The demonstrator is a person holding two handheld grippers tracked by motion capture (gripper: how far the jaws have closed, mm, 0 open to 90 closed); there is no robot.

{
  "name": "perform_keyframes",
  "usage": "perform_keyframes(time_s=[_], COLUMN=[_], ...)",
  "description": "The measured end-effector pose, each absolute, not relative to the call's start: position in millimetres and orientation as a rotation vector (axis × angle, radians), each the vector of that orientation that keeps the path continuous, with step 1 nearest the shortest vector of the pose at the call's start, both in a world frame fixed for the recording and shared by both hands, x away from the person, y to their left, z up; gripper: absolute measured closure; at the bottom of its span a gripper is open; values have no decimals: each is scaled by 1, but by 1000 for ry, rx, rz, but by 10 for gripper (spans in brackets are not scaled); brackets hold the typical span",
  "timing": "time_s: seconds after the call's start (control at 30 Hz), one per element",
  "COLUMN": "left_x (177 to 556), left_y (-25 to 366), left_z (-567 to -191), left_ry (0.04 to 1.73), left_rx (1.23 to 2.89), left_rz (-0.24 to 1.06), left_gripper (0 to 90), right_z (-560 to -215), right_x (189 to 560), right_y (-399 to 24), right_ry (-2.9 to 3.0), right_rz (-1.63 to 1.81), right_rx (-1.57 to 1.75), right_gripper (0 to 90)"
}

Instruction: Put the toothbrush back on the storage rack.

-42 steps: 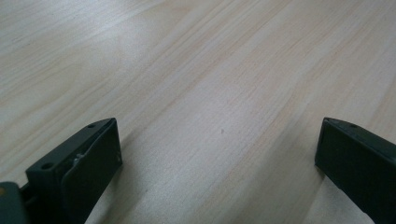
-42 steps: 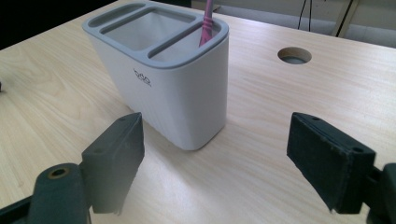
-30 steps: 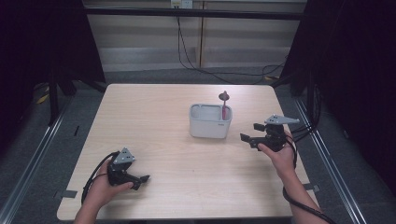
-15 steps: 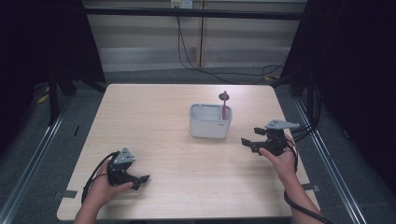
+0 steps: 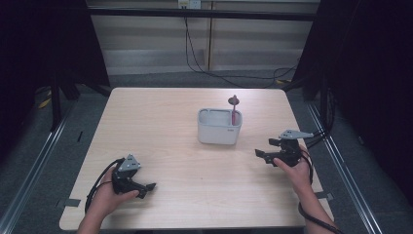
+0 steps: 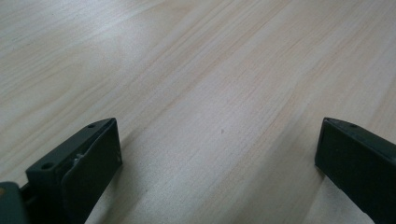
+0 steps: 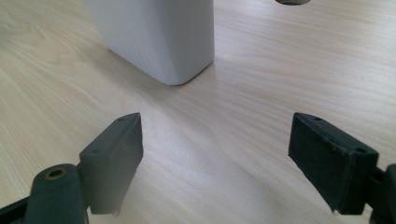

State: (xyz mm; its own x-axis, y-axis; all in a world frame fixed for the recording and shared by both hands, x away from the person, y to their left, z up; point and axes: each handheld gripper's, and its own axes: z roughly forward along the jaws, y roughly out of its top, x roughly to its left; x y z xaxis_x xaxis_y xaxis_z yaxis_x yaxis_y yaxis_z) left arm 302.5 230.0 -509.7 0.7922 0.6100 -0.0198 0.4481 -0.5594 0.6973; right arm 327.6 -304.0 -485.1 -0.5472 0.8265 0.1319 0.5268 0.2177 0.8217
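A light wooden table (image 5: 160, 126) seen from above, in a dim room. Right of the frame's centre stands a white rectangular container (image 5: 219, 126), open at the top, with a pink-handled utensil (image 5: 234, 111) standing upright in its right end, the darker head poking above the rim.

At the lower right of the frame, a person's hand holds the right gripper (image 5: 265, 155) low over the table, pointing left toward the container and a little apart from it. In the right gripper view its two black jaws stand wide apart with nothing between them — bare wood there, and the container's rounded corner (image 7: 159, 37) at the upper left of that frame.

At the lower left of the high view, the left gripper (image 5: 146, 187) rests on the table well away from the container. In its own view its jaws are also spread wide and empty, over plain wood grain (image 6: 210, 93).

Judging by this, the right gripper is the working one. To grasp the utensil well, it would likely need to rise above the rim, approach the handle squarely, and close gently on the stem so the light container does not tip or slide.
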Motion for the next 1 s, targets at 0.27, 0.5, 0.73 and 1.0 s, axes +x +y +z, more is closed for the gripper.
perform_keyframes(time_s=[0.27, 0.5, 0.73, 1.0], left_x=[303, 302, 303, 302], left_y=[230, 230, 230, 230], left_z=[-510, -510, -510, -510], left_ry=[777, 782, 778, 779], left_rx=[2256, 2261, 2257, 2257], left_rz=[289, 289, 289, 289], left_gripper=[0, 0, 0, 0], right_z=[-491, -498, -503, -511], right_x=[327, 326, 325, 323], right_y=[-307, -305, -306, -304], right_ry=[2194, 2241, 2273, 2327], right_rz=[1205, 1152, 1112, 1057], right_rx=[1268, 1253, 1243, 1229], right_gripper=[177, 177, 177, 178])
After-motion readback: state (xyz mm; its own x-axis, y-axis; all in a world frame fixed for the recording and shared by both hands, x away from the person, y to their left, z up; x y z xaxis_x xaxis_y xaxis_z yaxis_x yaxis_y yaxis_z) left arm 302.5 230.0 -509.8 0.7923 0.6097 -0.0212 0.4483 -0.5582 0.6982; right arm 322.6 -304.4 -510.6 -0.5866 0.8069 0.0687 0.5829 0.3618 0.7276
